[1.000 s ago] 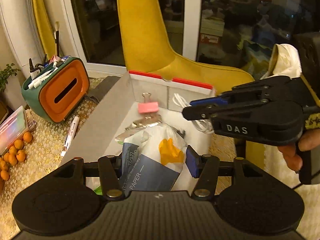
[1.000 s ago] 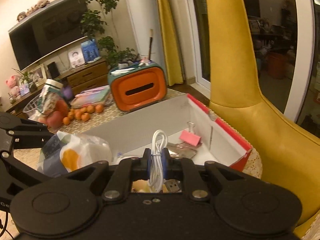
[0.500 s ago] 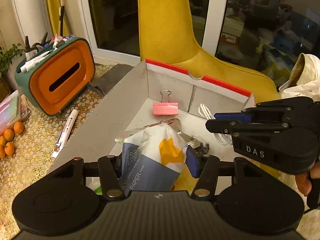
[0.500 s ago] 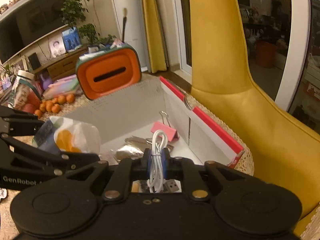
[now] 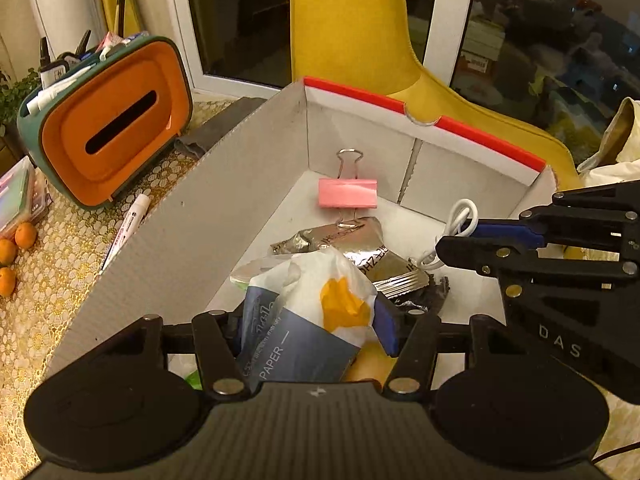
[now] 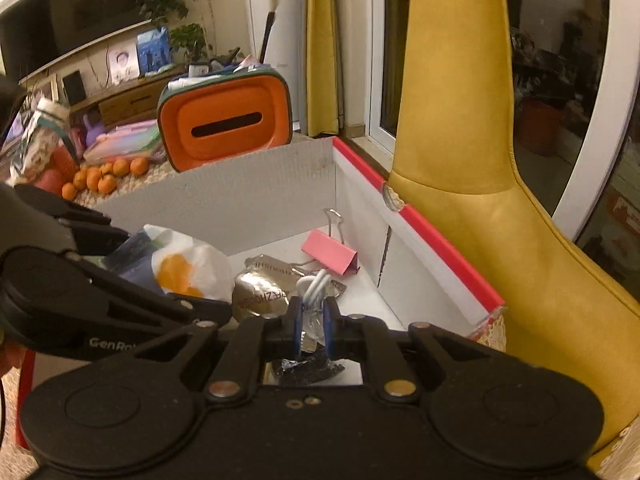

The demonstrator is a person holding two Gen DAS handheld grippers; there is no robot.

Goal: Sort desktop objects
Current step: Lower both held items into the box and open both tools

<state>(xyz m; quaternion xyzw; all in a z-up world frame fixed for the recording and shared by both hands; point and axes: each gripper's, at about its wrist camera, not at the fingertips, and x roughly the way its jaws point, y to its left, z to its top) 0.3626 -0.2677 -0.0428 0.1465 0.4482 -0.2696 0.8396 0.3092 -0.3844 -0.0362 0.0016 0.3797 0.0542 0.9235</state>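
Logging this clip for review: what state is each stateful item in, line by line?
Cardboard box: open-topped, items inside.
Tissue pack: between the left claw's opening jaws, over the box.
White cable: coiled, pinched in the shut right claw.
Pink binder clip: lying in the box, handles spread.
Foil packet: crumpled, on the box floor.
Marker: capped, lying on the table outside the box.

- Box (image 5: 224, 208): grey-white walls, red top edge.
- Binder clip (image 5: 347, 193): pink body, silver wire handles.
- Tissue pack (image 5: 304, 320): white and slate-blue with an orange patch.
- Foil packet (image 5: 352, 240): silver, dark lettering.
- Cable (image 5: 464, 220): white.
- Organiser (image 5: 108, 128): orange face, teal shell.
- Bench (image 5: 52, 272) cloth: gold lace pattern.
- Chair (image 6: 460, 100): mustard yellow.
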